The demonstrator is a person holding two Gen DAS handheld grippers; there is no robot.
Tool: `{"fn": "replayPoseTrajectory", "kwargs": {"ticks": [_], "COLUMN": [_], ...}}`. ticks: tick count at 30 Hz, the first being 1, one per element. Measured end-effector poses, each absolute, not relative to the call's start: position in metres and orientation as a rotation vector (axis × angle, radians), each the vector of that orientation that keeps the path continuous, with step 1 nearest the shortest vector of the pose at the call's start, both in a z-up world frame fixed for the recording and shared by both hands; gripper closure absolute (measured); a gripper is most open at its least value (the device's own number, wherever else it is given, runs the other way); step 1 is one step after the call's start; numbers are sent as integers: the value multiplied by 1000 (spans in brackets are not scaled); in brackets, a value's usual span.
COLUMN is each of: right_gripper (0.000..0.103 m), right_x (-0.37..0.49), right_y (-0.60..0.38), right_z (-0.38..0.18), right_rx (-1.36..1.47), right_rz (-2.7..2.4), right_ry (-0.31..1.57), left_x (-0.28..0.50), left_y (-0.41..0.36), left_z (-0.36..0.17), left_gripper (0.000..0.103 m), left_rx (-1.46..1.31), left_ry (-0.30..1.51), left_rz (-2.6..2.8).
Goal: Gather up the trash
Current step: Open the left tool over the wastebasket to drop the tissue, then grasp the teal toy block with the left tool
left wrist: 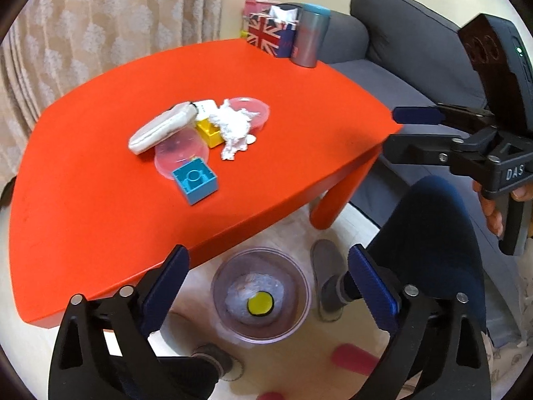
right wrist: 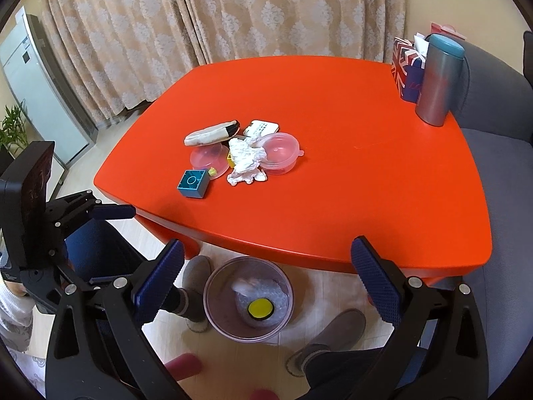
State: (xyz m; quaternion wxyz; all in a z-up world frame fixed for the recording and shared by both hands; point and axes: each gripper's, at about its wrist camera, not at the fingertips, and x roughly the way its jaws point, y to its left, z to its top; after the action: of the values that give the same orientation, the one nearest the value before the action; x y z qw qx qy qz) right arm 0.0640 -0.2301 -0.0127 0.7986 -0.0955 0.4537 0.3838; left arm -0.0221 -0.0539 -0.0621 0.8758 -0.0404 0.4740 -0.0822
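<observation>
On the orange table [left wrist: 100, 206] lies a heap: a crumpled white tissue [left wrist: 233, 126], a pale pouch [left wrist: 160, 131], a pink lid [left wrist: 181, 155], a pink tub [left wrist: 258, 110], a yellow block [left wrist: 210, 131] and a blue block [left wrist: 195, 180]. A clear bin [left wrist: 216, 286] stands on the floor by the table's near edge, holding bubble wrap and a yellow disc [left wrist: 260, 303]. My left gripper [left wrist: 269, 283] hangs open and empty above the bin. My right gripper [right wrist: 268, 281] is also open and empty over the bin [right wrist: 207, 296]; the tissue [right wrist: 246, 163] lies beyond it.
A flag-print box [left wrist: 266, 35] and a grey tumbler [left wrist: 309, 36] stand at the table's far corner. A grey sofa [left wrist: 399, 33] lies to the right. The person's legs and grey slippers [left wrist: 326, 266] flank the bin. Curtains hang behind the table.
</observation>
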Motion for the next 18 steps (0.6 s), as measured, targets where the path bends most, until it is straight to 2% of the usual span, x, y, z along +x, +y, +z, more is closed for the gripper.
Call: {"fn": "replayPoseTrajectory", "kwargs": {"ticks": [18], "right_gripper": [3], "right_x": [79], "right_y": [-216], "right_z": [-11], "right_rx": [-213], "right_rz": [811], "right_ry": [969], "left_x": [6], "left_y": [-22], "left_z": [-55], "left_gripper": [8], "left_rx": [-150], "left_ry": [973], "left_rz": [-21]}}
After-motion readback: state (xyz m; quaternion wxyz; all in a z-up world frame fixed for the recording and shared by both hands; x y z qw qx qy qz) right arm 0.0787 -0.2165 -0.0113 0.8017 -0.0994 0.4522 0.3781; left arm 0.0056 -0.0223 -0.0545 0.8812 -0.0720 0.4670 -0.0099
